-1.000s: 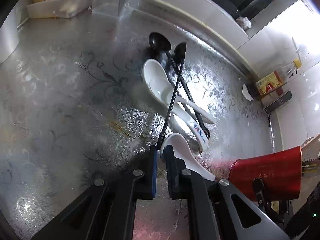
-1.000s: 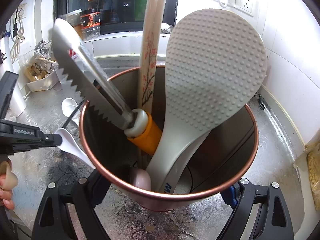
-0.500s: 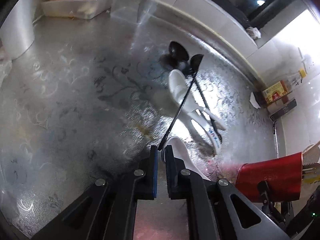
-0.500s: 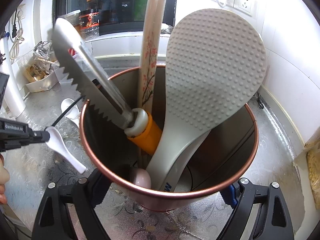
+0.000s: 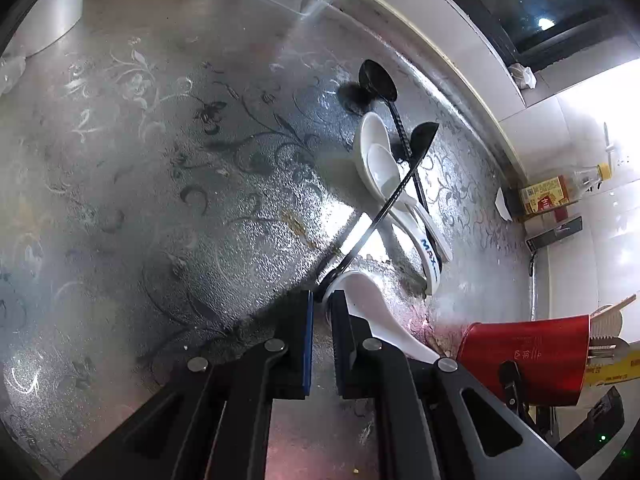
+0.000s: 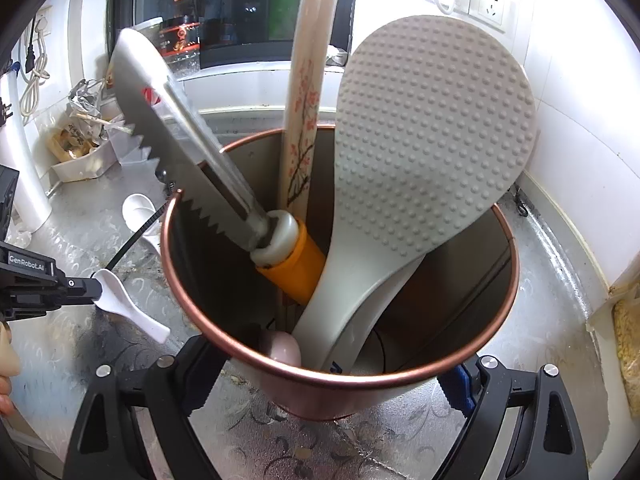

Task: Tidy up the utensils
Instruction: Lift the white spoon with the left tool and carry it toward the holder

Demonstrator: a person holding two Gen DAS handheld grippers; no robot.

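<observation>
My left gripper (image 5: pixel 321 300) is shut on the end of a thin black spoon (image 5: pixel 396 192). The bowl rim of a white ceramic spoon (image 5: pixel 376 312) looks pinched with it, and its handle trails past my right finger. In the right wrist view that white spoon (image 6: pixel 124 304) hangs off the counter at my left gripper (image 6: pixel 86 282). My right gripper (image 6: pixel 320 384) is shut on the red, copper-rimmed utensil cup (image 6: pixel 496 292). The cup holds a grey rice paddle (image 6: pixel 432 132), serrated tongs (image 6: pixel 180 148) and chopsticks (image 6: pixel 308 92). Another black spoon (image 5: pixel 378 80) and two nested white spoons (image 5: pixel 380 160) lie on the counter.
The patterned metal counter (image 5: pixel 160 200) runs back to a tiled wall and a dark window. A white tray of clutter (image 6: pixel 80 164) stands at the back left, wall sockets (image 6: pixel 490 0) at the upper right. A yellow box (image 5: pixel 544 196) sits by the wall beyond the red cup (image 5: pixel 532 356).
My left gripper has rolled and slid away from the cup, taking the white spoon and the black spoon's handle with it. The right gripper and cup have stayed put.
</observation>
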